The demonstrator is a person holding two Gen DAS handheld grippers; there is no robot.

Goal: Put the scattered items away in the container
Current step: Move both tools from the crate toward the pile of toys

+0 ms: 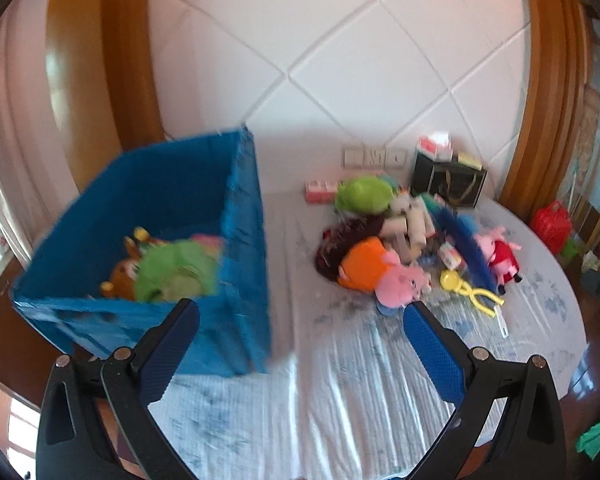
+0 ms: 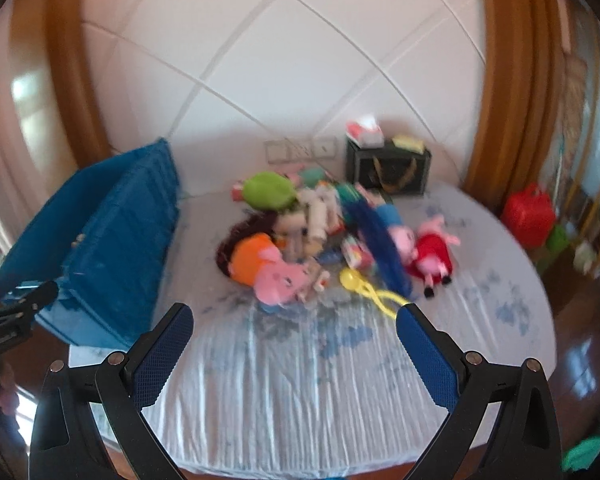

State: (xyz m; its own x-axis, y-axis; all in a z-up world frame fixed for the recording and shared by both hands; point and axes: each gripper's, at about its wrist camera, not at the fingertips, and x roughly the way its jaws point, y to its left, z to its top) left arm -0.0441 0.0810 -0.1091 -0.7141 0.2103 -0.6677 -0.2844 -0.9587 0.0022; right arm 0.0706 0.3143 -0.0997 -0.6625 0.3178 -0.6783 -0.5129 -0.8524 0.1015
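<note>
1. Left gripper (image 1: 300, 326) is gaping wide over the bed sheet (image 1: 340, 400), gripping nothing.
2. Right gripper (image 2: 294, 330) is likewise spread wide, empty.
3. Toy pile (image 2: 320, 236) is lying ahead mid-bed, a pink pig plush (image 2: 278, 278) nearest.
4. Blue bin (image 1: 148, 216) is sitting left, a green plush (image 1: 176, 272) inside.

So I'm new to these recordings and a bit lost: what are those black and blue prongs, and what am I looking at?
They are two hand-held grippers, each carried by a person, each with its own camera looking along its fingers. One picture is from the left hand-held gripper, the other from the right hand-held gripper. Both are open and hold nothing. On the bed stands a blue fabric bin with some plush toys already inside, and beside it lies a pile of toys.
</note>
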